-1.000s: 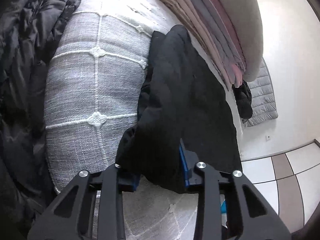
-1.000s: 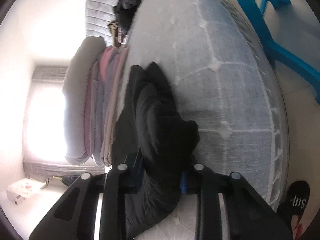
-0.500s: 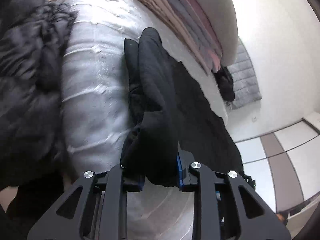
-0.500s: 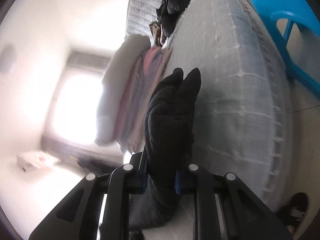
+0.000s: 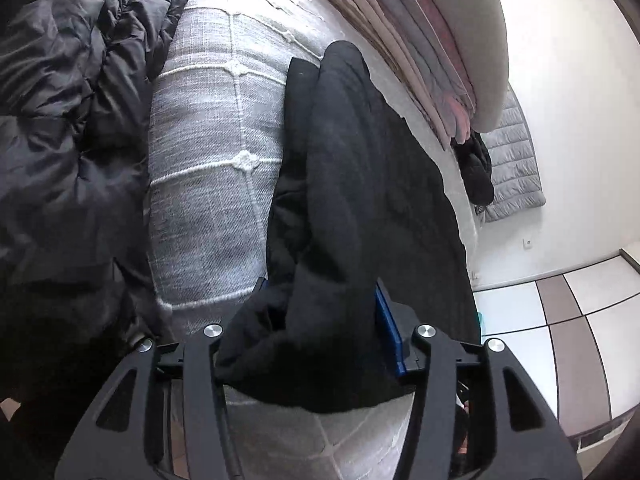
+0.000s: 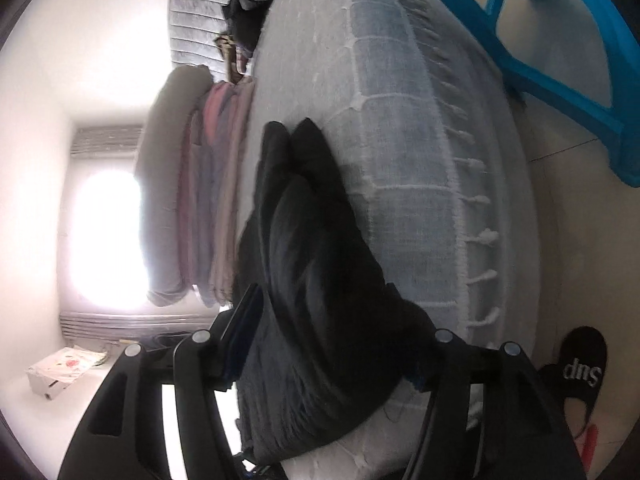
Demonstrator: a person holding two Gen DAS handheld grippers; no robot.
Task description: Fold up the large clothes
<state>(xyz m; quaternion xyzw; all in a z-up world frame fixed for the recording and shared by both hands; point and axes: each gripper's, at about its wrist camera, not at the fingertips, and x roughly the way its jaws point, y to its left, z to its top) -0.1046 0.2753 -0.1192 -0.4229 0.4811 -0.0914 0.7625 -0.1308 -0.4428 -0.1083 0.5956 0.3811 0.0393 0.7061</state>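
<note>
Left hand-held gripper (image 5: 320, 316): clamped on bunched near end of black garment (image 5: 360, 168) | Right hand-held gripper (image 6: 332, 344): clamped on same garment's other near corner | Garment: on bed (image 5: 212, 184), long axis running straight away from both grippers, beside folded stack (image 5: 420, 40)

Black garment (image 5: 360, 184); grey mattress (image 5: 208, 168) with white quilted grid; pink, beige and grey folded stack (image 5: 432, 52); blue chair (image 6: 540, 40).

Black garment (image 5: 360, 184) on quilted mattress (image 5: 212, 160)
</note>
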